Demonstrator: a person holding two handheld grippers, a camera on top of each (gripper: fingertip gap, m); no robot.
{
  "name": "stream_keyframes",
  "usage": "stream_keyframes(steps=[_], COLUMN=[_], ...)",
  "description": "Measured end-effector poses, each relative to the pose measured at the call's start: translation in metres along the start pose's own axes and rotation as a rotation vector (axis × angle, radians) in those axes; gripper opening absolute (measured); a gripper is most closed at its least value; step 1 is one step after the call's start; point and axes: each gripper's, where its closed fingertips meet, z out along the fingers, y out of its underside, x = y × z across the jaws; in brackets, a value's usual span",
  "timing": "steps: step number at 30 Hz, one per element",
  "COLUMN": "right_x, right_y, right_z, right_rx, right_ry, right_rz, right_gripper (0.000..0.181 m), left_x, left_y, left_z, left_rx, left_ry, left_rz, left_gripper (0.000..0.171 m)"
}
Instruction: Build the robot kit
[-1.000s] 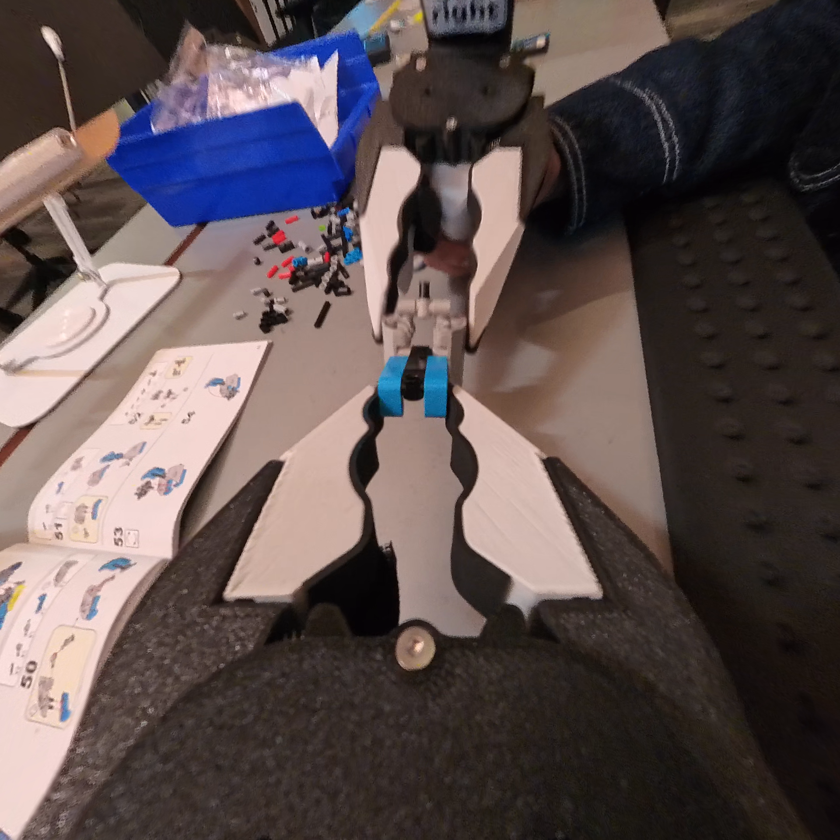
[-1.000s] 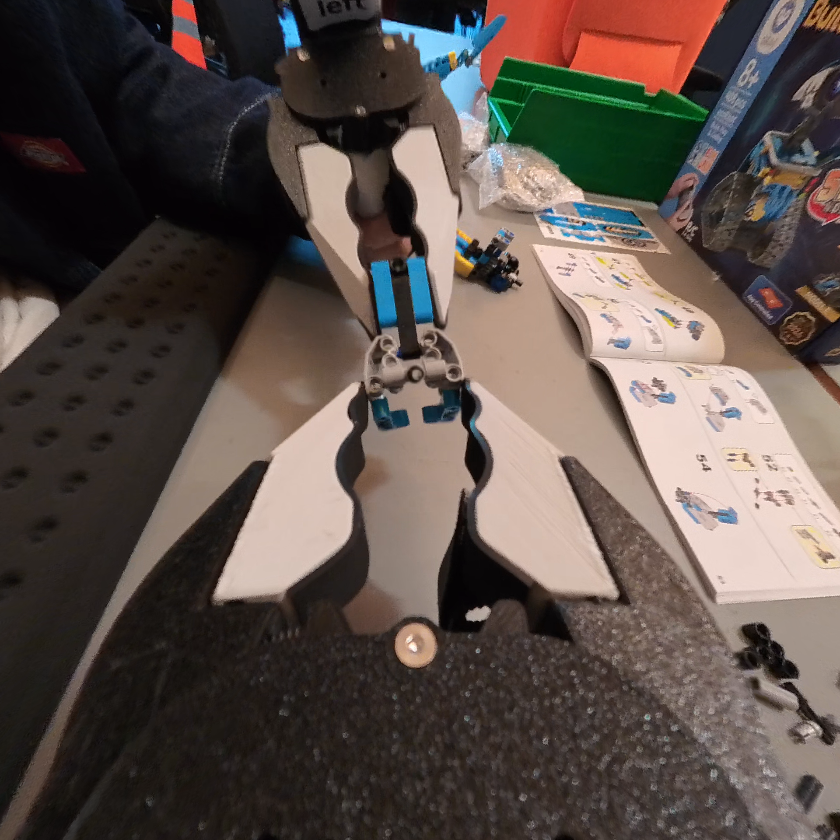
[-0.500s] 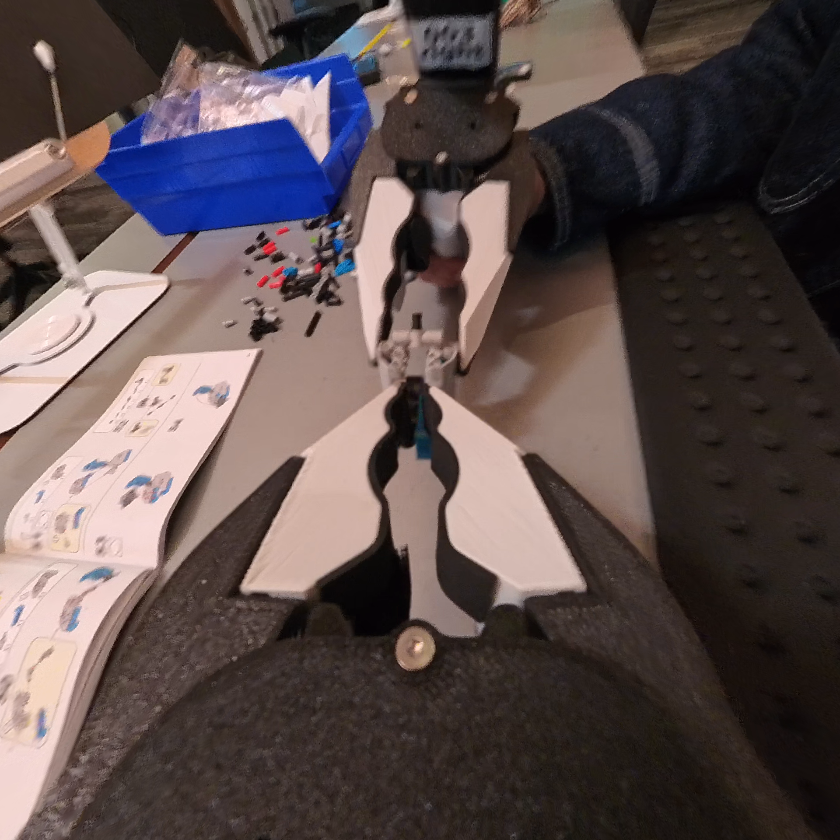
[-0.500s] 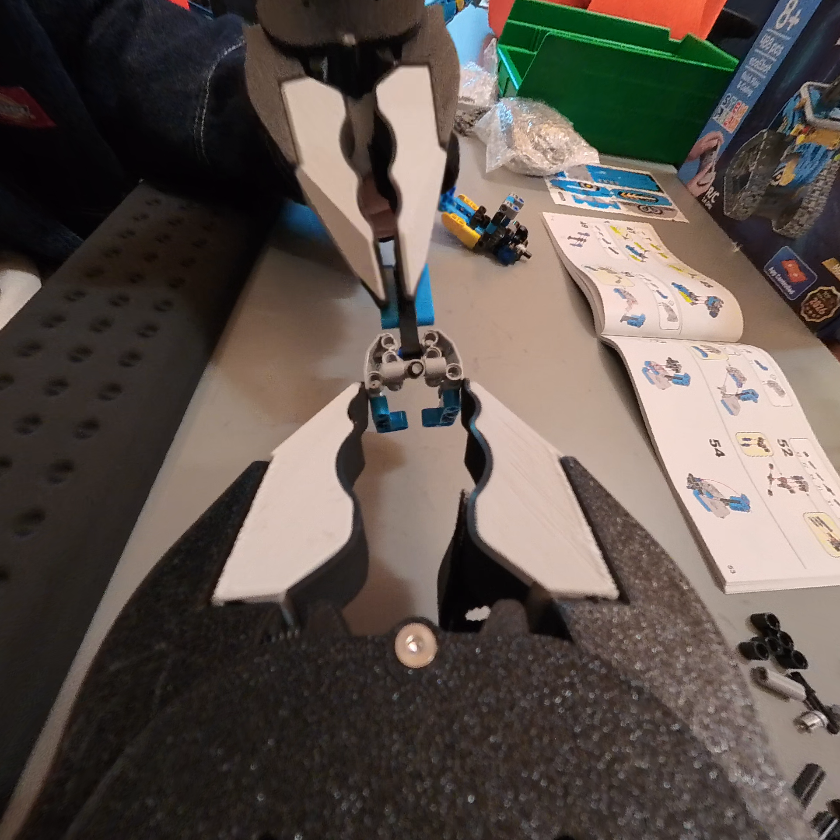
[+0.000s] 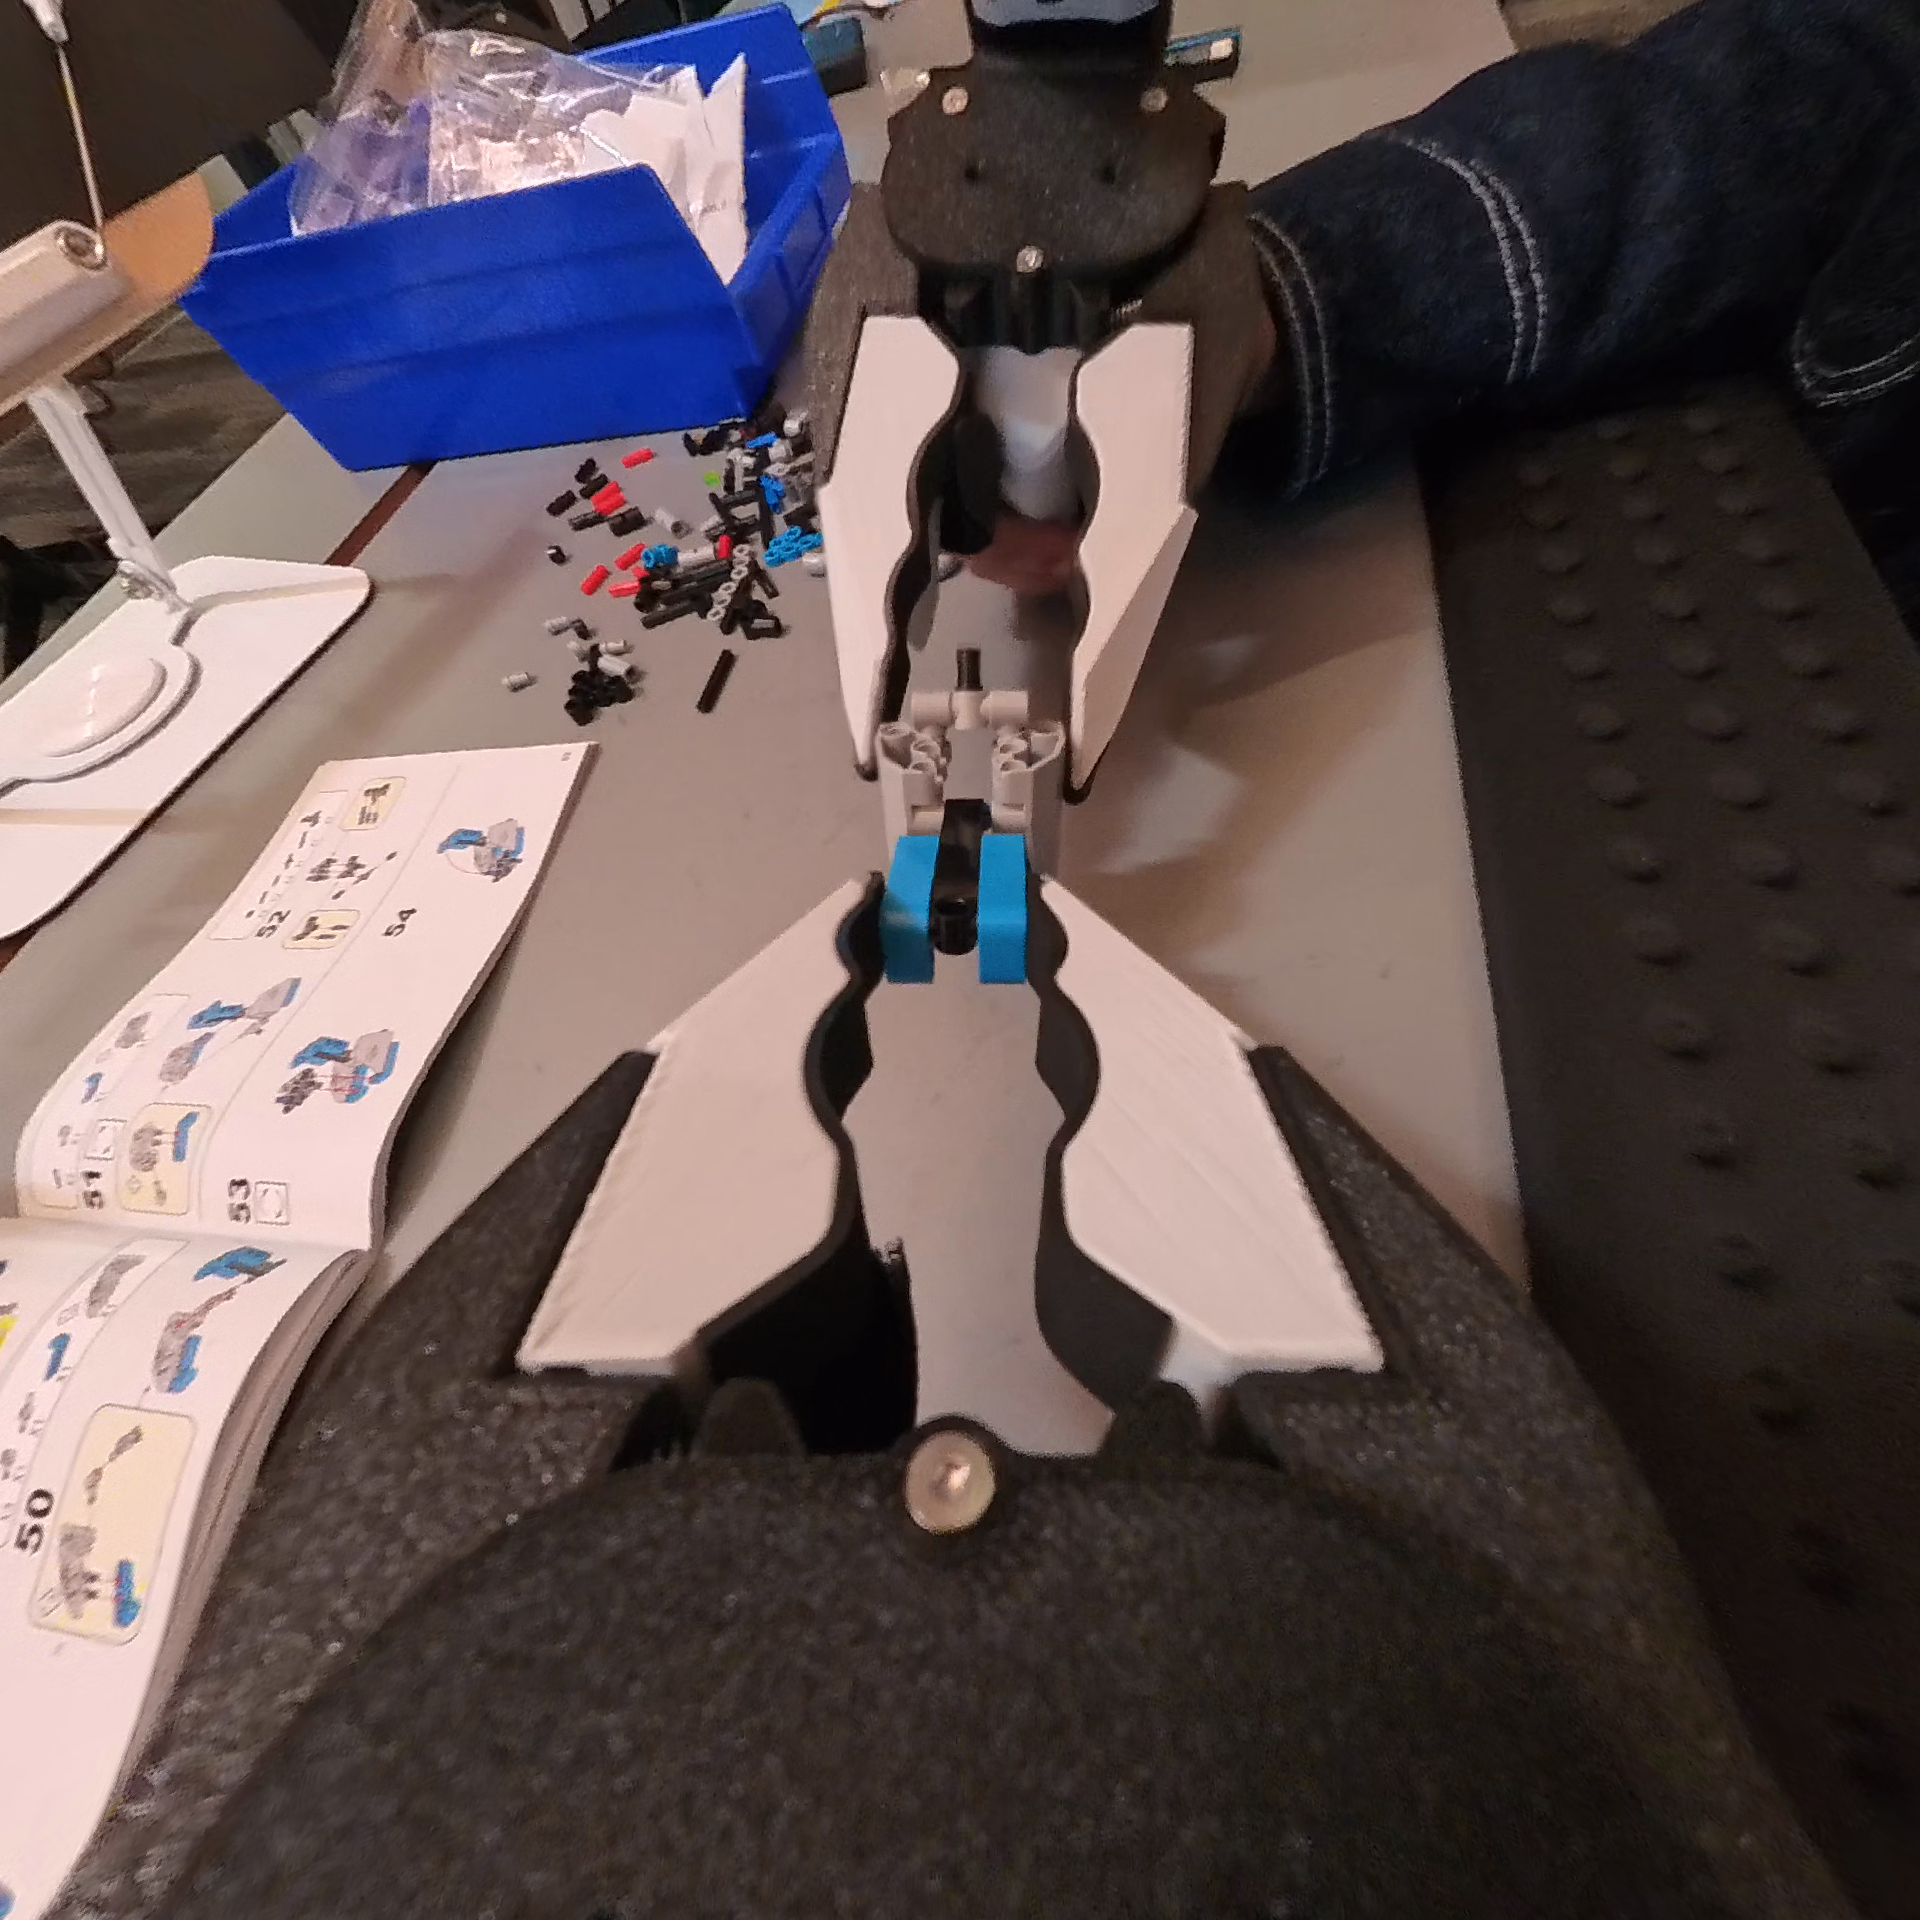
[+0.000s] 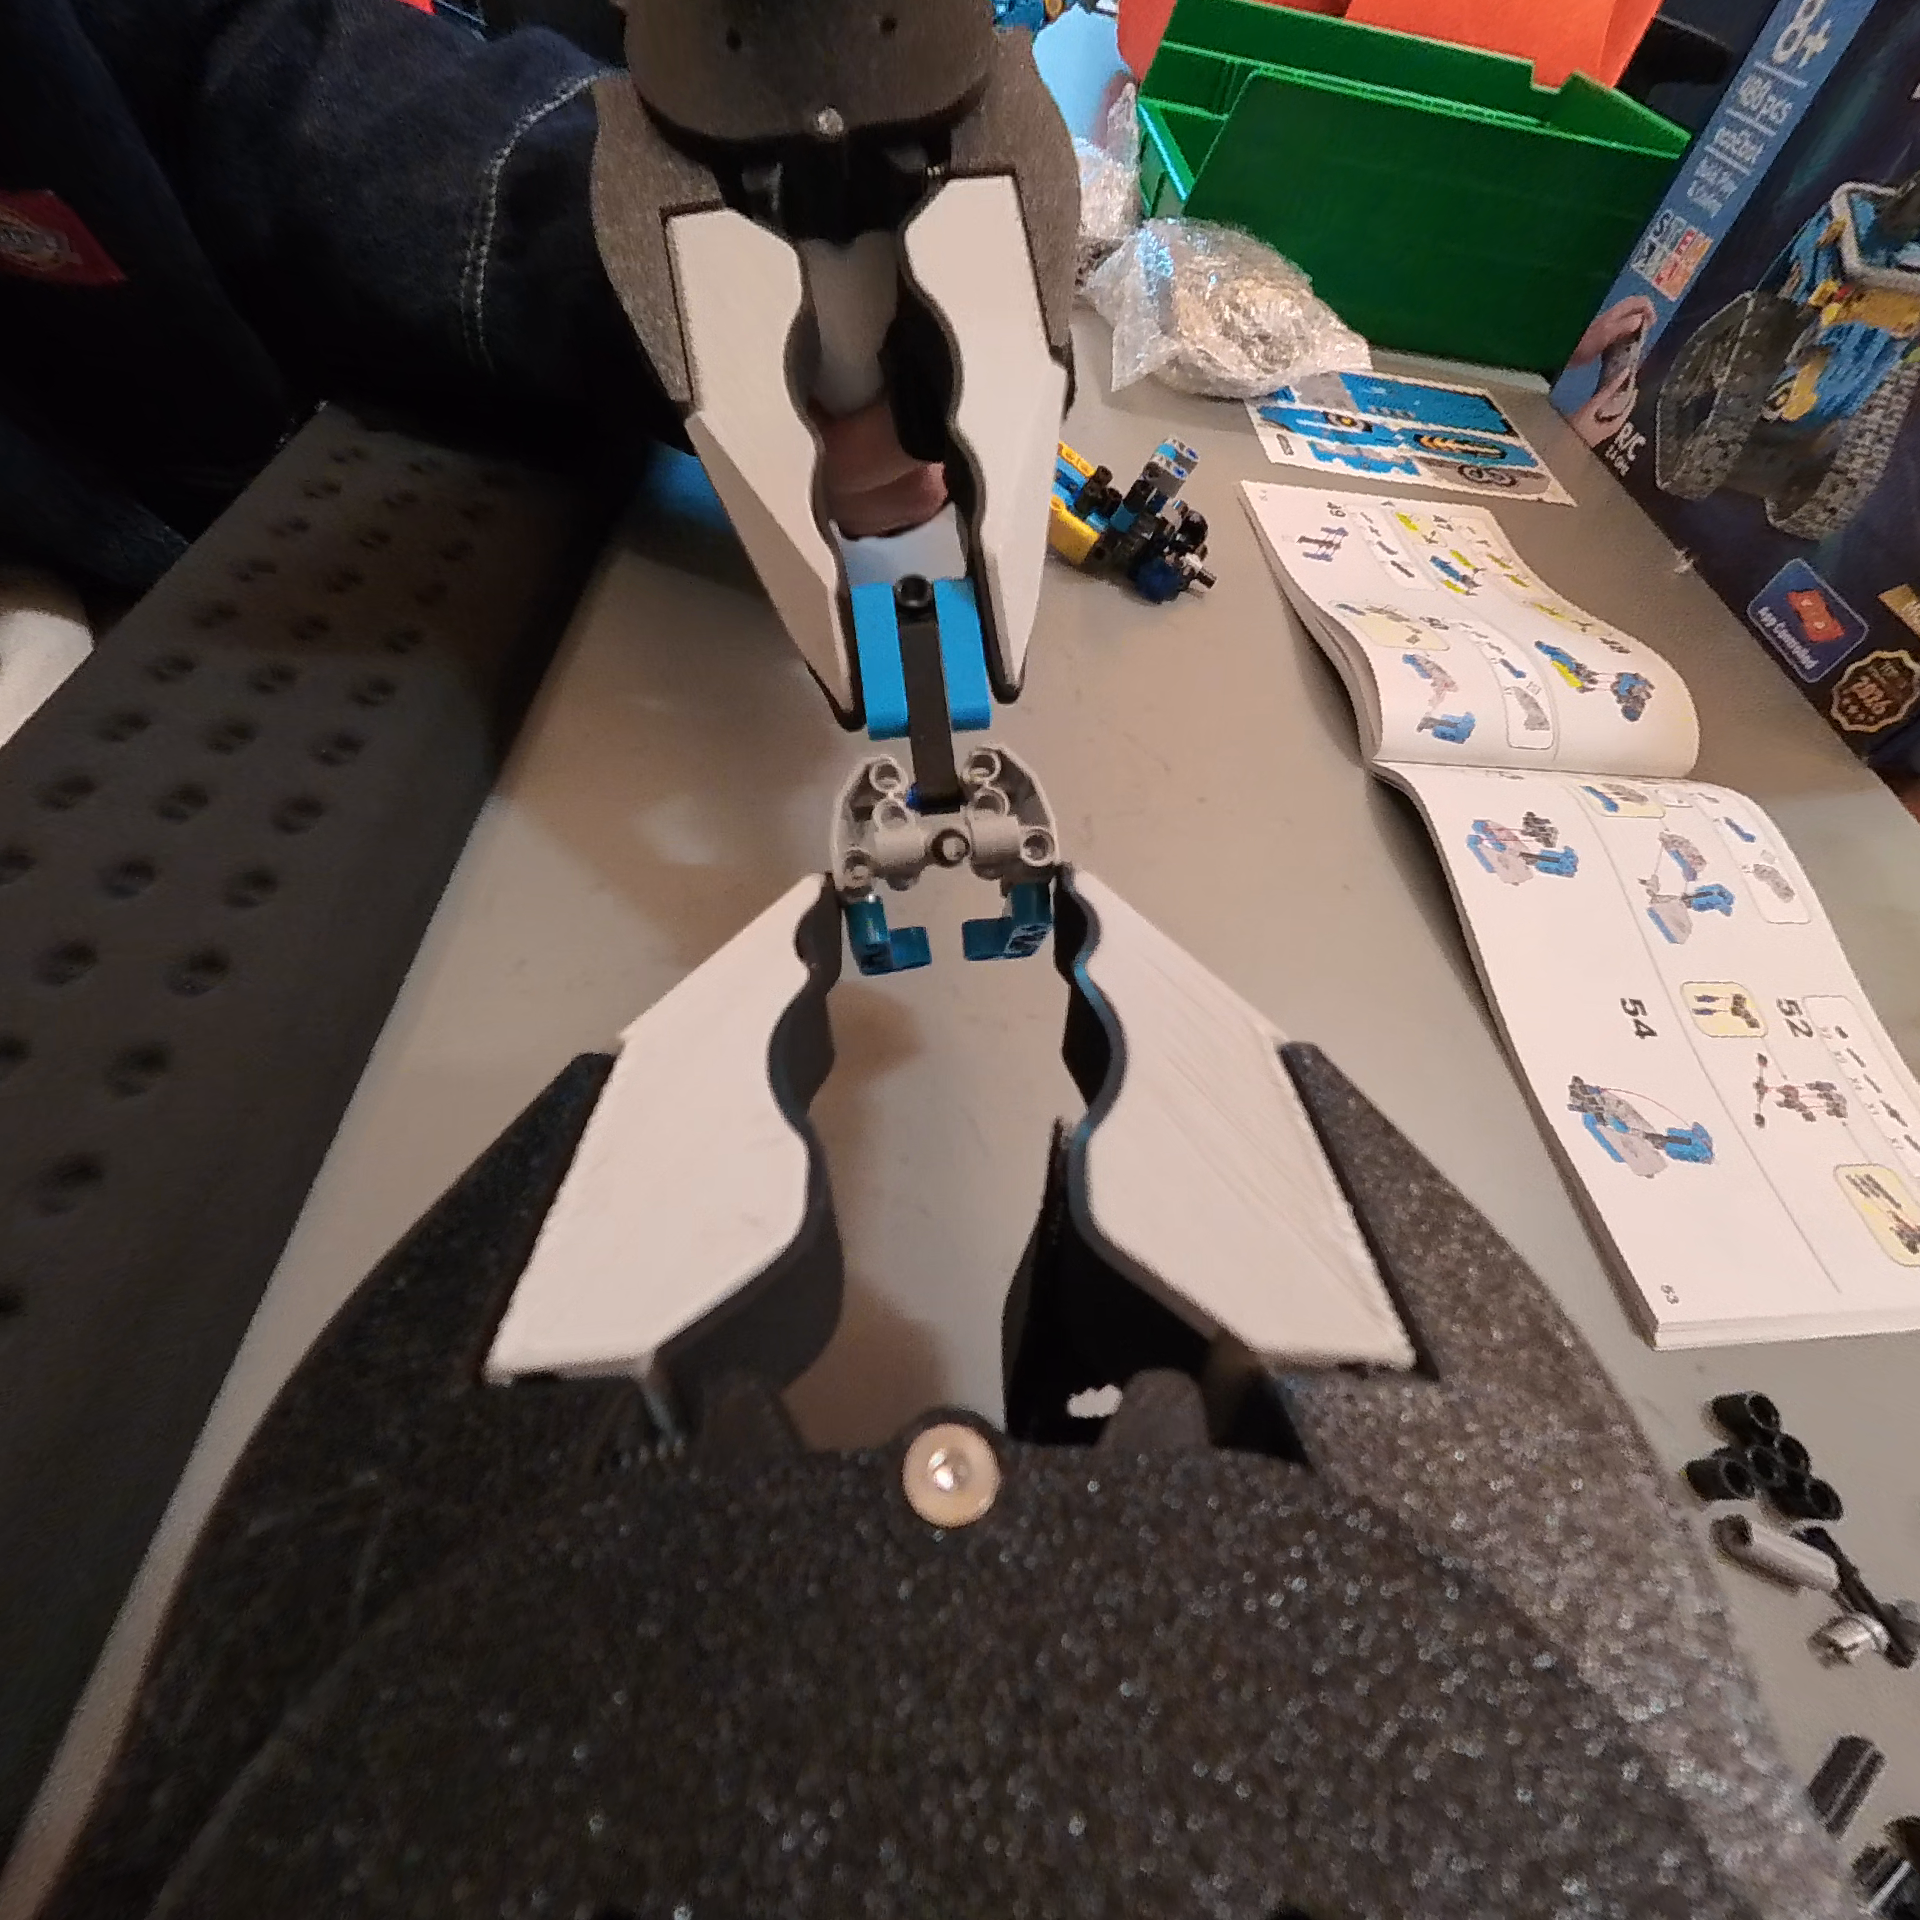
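Note:
My left gripper (image 5: pixel 951 906) is shut on a pair of blue beams with a black axle (image 5: pixel 948 909) between them. My right gripper (image 6: pixel 945 896) is shut on a grey and blue brick assembly (image 6: pixel 943 844). The two grippers face each other tip to tip above the grey table (image 5: pixel 675 831). The black axle (image 6: pixel 928 707) runs from the blue beams into the top of the grey assembly. The left gripper (image 6: pixel 920 712) shows across in the right wrist view, and the right gripper (image 5: pixel 966 774) across in the left wrist view. A dark denim sleeve (image 5: pixel 1558 229) is behind the right gripper.
An open instruction booklet (image 5: pixel 312 987) lies beside the grippers and also shows in the right wrist view (image 6: pixel 1558 935). Loose small pieces (image 5: pixel 686 561) lie before a blue bin (image 5: pixel 499 281). A green bin (image 6: pixel 1403 187), toy box (image 6: pixel 1787 364), parts bag (image 6: pixel 1216 312) and small sub-assembly (image 6: pixel 1132 520) stand behind. A dark studded mat (image 5: pixel 1683 935) borders the table. Left and right tips are no more than a few centimetres apart.
Half a second ago my left gripper was rolled so the blue beams stood edge-on; now it is rolled back flat, as one second ago. My right gripper keeps its hold.

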Motion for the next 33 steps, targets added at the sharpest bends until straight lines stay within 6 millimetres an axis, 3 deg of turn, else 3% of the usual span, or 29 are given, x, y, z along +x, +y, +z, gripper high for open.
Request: stream_keyframes(steps=[5, 7, 9, 12, 19, 33], right_x=[0.002, 0.005, 0.005, -0.001, 0.003, 0.001], right_y=[-0.007, 0.004, 0.016, 0.014, 0.018, 0.014], right_z=[0.011, 0.02, 0.024, 0.028, 0.028, 0.03], right_rx=[-0.083, -0.209, -0.307, -0.319, -0.374, -0.343], right_ry=[0.046, 0.091, 0.102, 0.068, 0.116, 0.095], right_rz=[-0.021, -0.096, -0.172, -0.185, -0.262, -0.24], right_gripper=[0.076, 0.073, 0.06, 0.041, 0.041, 0.03], left_x=[-0.005, -0.002, -0.001, 0.005, 0.003, 0.006], left_y=[0.011, 0.012, 0.012, 0.011, 0.013, 0.007], left_z=[0.007, 0.009, 0.012, 0.015, 0.016, 0.017], left_rx=[-0.097, -0.121, -0.14, -0.162, -0.185, -0.167], left_ry=[-0.074, -0.081, -0.096, -0.092, -0.113, -0.137], left_rz=[0.081, 0.106, 0.133, 0.158, 0.166, 0.221], left_gripper=[0.026, 0.026, 0.026, 0.026, 0.026, 0.026])
